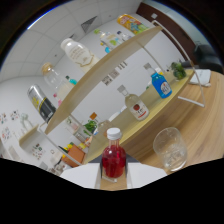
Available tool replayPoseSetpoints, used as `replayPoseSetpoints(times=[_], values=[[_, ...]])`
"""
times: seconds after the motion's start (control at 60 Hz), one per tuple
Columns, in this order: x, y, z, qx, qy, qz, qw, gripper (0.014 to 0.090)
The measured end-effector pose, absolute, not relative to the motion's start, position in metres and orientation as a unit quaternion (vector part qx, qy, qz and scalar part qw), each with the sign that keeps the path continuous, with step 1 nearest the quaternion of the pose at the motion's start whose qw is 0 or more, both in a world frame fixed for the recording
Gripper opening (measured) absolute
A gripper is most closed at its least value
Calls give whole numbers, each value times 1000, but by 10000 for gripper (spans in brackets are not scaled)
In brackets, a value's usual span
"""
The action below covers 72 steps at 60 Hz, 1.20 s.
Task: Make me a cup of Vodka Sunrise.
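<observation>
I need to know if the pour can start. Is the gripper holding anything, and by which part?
A small bottle of red liquid with a white cap stands between the gripper fingers, at its lower body. Whether they press on it cannot be told.

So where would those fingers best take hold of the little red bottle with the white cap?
Probably around the round body of the red bottle, below its narrow neck and white cap. It stands upright on the wooden counter just ahead of the gripper, so a straight, level approach from this side suits. The glass stands apart and shouldn't interfere.

Red bottle's (113, 159) base is hidden; shelf labels unreadable.
</observation>
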<state>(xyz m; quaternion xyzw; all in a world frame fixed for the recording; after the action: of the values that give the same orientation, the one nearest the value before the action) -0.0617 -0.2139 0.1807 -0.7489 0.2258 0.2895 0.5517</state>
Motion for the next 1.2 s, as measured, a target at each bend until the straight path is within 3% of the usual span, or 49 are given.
replayPoseSetpoints(times=[0.217, 0.467, 0.583, 0.717, 0.817, 0.9, 1.15, 1.2], values=[[-54, -205, 207, -612, 401, 501, 462, 340], [-36, -203, 216, -443, 520, 644, 344, 338], [-32, -205, 217, -402, 538, 672, 313, 341], [-32, -206, 213, -391, 548, 675, 303, 340], [-34, -208, 212, -411, 538, 666, 312, 340], [-36, -210, 218, -448, 519, 640, 347, 338], [-63, -218, 276, -640, 287, 408, 585, 342], [-75, -221, 281, -666, 238, 346, 616, 343]])
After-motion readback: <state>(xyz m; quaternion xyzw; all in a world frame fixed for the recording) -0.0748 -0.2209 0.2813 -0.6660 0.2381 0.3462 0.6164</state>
